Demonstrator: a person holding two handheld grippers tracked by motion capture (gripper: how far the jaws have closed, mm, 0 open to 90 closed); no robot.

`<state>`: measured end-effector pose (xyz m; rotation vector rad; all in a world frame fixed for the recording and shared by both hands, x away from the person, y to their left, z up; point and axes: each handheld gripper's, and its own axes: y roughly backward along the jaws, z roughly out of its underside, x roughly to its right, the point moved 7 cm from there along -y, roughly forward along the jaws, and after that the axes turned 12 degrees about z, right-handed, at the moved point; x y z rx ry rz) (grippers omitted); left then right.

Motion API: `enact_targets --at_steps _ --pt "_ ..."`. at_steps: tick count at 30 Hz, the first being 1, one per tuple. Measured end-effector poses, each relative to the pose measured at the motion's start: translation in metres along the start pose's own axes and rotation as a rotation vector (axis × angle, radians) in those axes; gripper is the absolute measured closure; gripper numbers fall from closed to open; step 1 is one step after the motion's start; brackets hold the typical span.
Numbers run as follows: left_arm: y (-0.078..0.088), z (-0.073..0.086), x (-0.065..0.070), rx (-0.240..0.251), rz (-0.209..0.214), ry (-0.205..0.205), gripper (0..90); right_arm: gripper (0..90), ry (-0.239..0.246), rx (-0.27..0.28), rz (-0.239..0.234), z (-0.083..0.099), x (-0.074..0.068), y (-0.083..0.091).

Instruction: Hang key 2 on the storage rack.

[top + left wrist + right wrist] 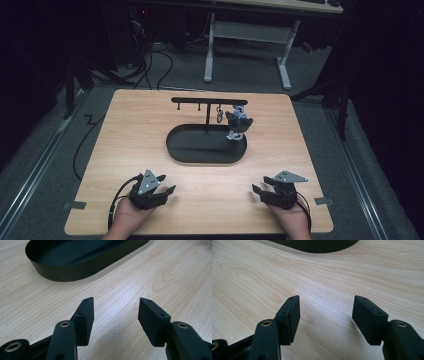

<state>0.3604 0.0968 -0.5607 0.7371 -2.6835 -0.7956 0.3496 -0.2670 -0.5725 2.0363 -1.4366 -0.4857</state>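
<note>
**Both grippers open and empty at the near edge of the worktop**

Nearest to us, our left gripper rests low at the near left of the worktop, jaws spread wide with nothing between them. In the left gripper view the same gripper shows bare wood grain in the gap, and the pads touch nothing. Our right gripper sits at the near right, held in the right hand; its jaws also stand wide apart and hold nothing. In the right gripper view that gripper frames plain worktop.

The gripper views give us the pad faces and the wood close up, which the high view is too far off to show. The left gripper view takes in the near wall of the black tray; the right gripper view catches just a sliver of its rim at the top edge. The high view alone shows what stands farther back.

There, the black oval tray lies at the middle of the worktop, well apart from both grippers. A black T-shaped stand rises from its far side, with small hooks under the bar. A small grey and blue figure hangs at the right end of the bar, over the tray's right part, with a metal clasp just beside it.
</note>
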Motion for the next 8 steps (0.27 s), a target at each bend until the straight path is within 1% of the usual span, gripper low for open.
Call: enact_targets --at_steps 1,2,3,4,5,7,8 --pt "-0.002 0.0 0.0 -0.006 -0.007 -0.005 47.2 39.6 -0.003 0.002 -0.005 0.0 0.0 -0.001" --pt "-0.002 0.0 0.0 -0.006 -0.007 -0.005 47.1 39.6 -0.003 0.002 -0.005 0.0 0.0 -0.001" --pt "-0.004 0.001 0.0 -0.009 -0.011 -0.004 47.0 39.3 0.0 0.015 -0.019 -0.004 -0.002 -0.002" --pt "-0.005 0.001 0.0 -0.016 -0.011 -0.003 47.0 39.3 0.0 0.015 -0.019 -0.004 -0.002 -0.002" --pt "-0.006 0.001 0.0 -0.016 -0.015 0.004 46.9 39.3 0.02 0.026 -0.018 -0.007 -0.006 -0.002" --pt "-0.006 0.001 0.001 -0.016 -0.018 0.002 46.9 39.3 0.024 0.027 -0.017 -0.007 -0.007 -0.002" --pt "-0.005 0.001 0.002 -0.015 -0.019 -0.002 46.4 39.3 0.046 0.027 -0.02 -0.006 -0.011 -0.002"
